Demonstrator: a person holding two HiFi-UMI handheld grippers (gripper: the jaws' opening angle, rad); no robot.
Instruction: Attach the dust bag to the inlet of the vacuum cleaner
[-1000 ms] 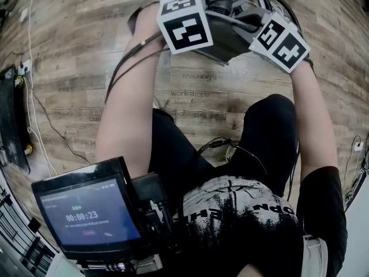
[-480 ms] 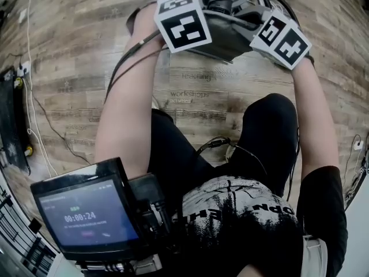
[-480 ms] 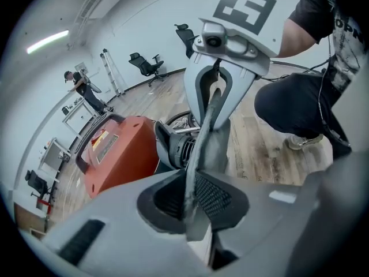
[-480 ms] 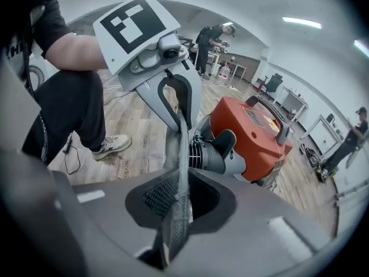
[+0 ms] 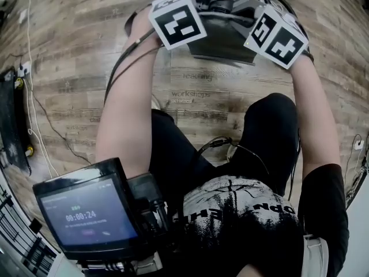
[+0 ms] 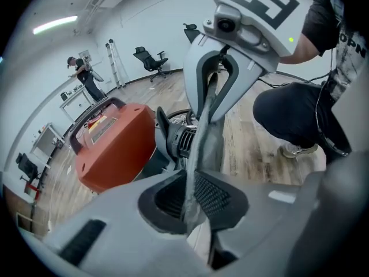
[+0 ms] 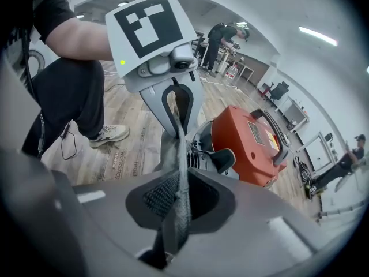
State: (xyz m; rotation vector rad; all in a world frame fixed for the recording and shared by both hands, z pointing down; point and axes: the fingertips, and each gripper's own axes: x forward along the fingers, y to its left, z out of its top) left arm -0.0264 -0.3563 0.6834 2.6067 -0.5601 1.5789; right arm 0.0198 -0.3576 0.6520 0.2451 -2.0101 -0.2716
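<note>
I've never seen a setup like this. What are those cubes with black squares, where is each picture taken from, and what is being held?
There is no robot here. A person crouches on a wooden floor and holds a hand tool, called a gripper, in each hand. The cubes with black squares are parts of those grippers.

The head view comes from a camera on the person's head, looking down. The other two views come from a camera riding on each gripper, looking along its fingers.

The left gripper and the right gripper each pinch an edge of the grey dust bag, which is stretched between them. Just beyond it stands the red vacuum cleaner. The small screen low in the head view shows a timer.
</note>
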